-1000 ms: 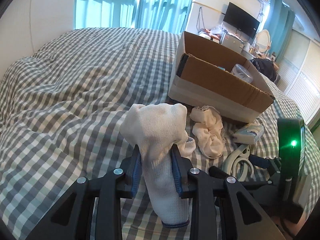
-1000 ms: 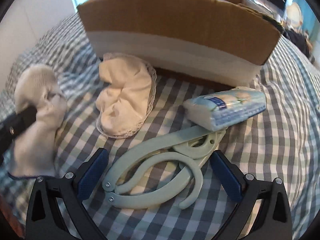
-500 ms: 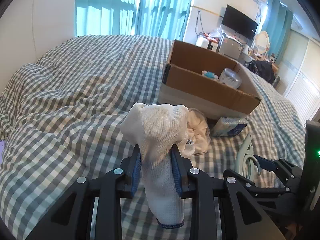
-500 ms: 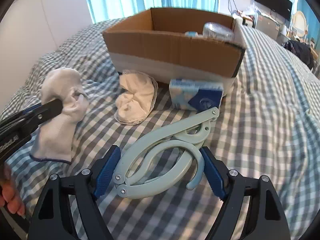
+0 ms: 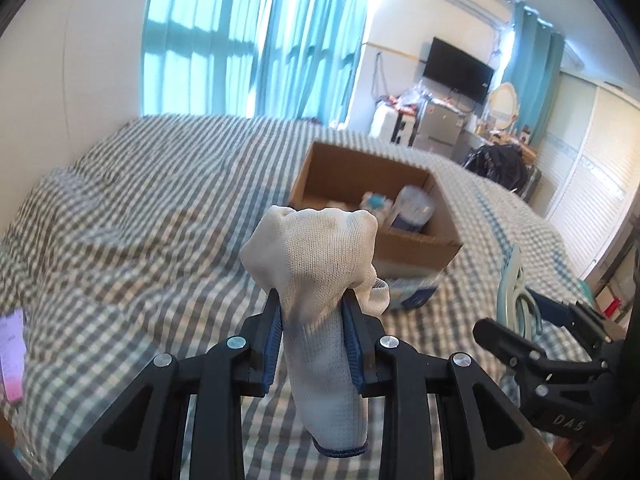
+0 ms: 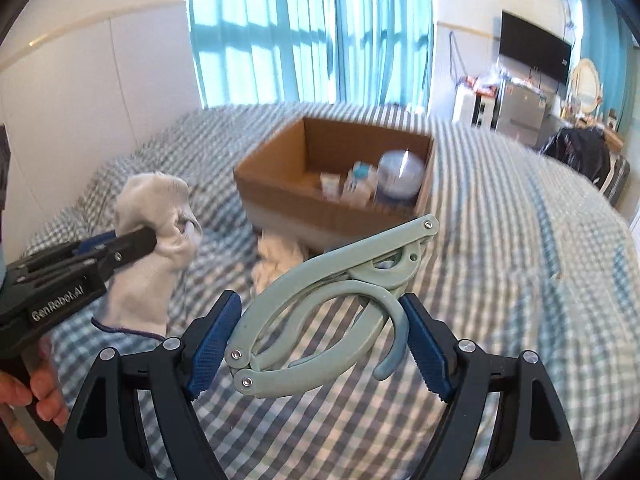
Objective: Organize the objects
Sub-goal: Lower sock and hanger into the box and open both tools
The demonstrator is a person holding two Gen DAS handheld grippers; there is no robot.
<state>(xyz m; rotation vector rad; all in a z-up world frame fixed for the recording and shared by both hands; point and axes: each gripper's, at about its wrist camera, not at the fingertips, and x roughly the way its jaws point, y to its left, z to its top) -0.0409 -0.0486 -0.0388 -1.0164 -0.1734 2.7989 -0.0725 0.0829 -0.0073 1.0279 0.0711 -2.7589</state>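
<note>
My left gripper (image 5: 312, 320) is shut on a white knit glove (image 5: 320, 276) and holds it up above the bed; the glove also shows in the right wrist view (image 6: 148, 240). My right gripper (image 6: 320, 336) is shut on a pale green folding hanger (image 6: 320, 300), lifted off the bed; its edge shows in the left wrist view (image 5: 512, 292). An open cardboard box (image 6: 280, 196) stands ahead on the bed with a clear tub (image 6: 400, 172) and small packs inside. The box also shows in the left wrist view (image 5: 416, 252).
A crumpled white lace cloth (image 6: 276, 260) lies on the checked bed cover (image 6: 500, 240) in front of the box. A blue tissue pack (image 5: 412, 292) lies by the box's near side. A white wall (image 5: 72, 80) is to the left, furniture behind the bed.
Both grippers have risen and pulled back from the box, the right one carrying the hanger off the bed, the left one still holding the glove. The box's inside has come into view.
</note>
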